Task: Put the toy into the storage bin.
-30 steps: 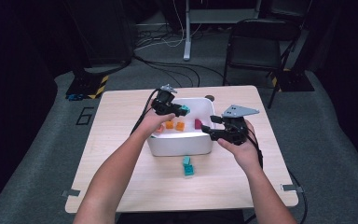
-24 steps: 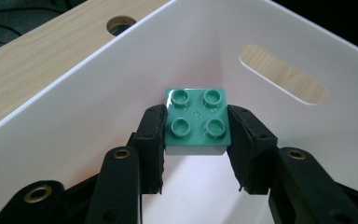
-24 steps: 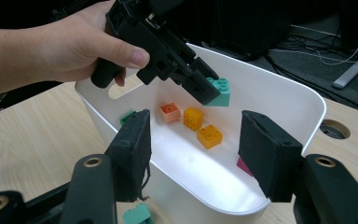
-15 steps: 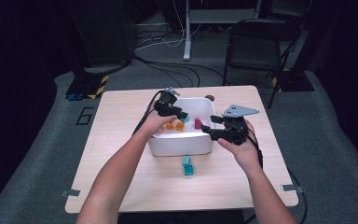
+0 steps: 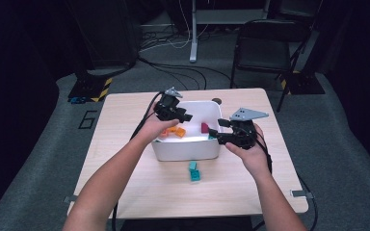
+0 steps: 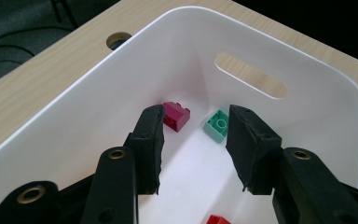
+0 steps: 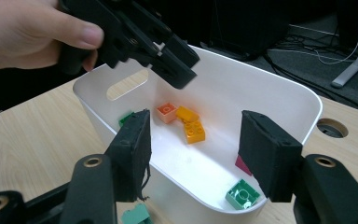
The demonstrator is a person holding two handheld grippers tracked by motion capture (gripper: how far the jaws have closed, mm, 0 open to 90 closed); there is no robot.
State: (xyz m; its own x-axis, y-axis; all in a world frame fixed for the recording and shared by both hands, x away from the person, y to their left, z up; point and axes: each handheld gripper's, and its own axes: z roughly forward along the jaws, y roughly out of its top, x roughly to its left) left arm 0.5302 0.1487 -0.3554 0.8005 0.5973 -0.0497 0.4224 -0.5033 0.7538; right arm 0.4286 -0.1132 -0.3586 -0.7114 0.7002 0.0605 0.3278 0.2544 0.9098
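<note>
My left hand-held gripper hung over the white bin, jaws apart and just opening, nothing between them — placed to drop bricks. My right hand-held gripper, agape, waited beside the bin; teal bricks remained on the table.

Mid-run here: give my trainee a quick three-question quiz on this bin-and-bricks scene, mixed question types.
1. True or false: the left claw is holding a brick.
2. Which lies on the table in front of the bin? A) teal bricks B) orange bricks C) maroon brick
3. Where do the two orange bricks lie?

Key
1. False: it hangs over the bin, its jaws have just been opening, and nothing is between them.
2. A, the teal bricks.
3. Inside the bin, on its floor, touching each other.
</note>
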